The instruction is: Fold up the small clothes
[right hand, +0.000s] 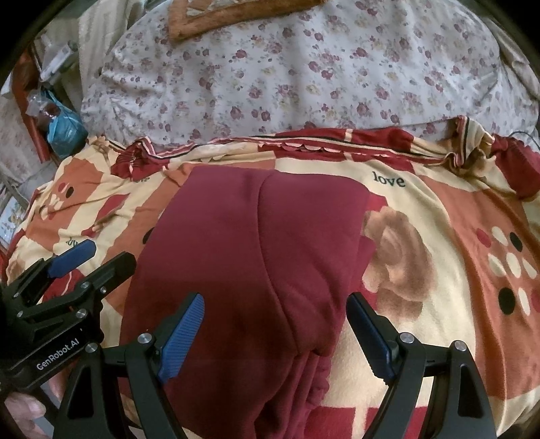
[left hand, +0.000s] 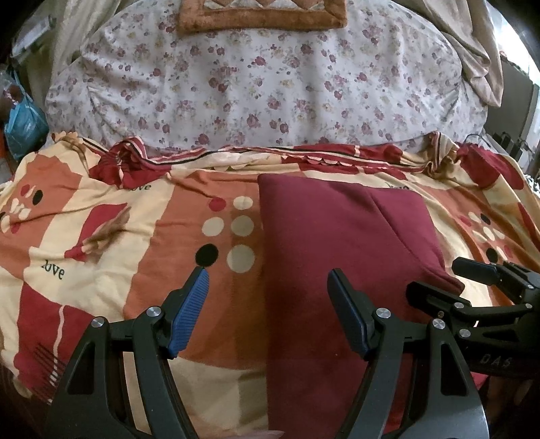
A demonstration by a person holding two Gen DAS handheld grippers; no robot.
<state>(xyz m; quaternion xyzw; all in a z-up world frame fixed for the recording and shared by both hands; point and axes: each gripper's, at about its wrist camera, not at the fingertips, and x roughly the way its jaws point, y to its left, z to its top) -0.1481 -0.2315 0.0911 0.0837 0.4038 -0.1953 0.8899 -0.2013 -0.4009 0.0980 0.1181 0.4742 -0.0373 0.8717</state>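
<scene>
The maroon garment (right hand: 249, 256) lay flat and lengthwise-folded on the patterned blanket (right hand: 438, 256), ready for another fold. Left claw (left hand: 266, 304) at its nine o'clock edge and right claw (right hand: 275, 324) over its near end hovered, jaws apart, empty.

Folded garment (left hand: 337, 243) lying on the near blanket (left hand: 101, 243), sheet (left hand: 256, 91) behind the blanket, cushion (left hand: 263, 17) on the sheet's far end, bag (left hand: 23, 125) far left
</scene>
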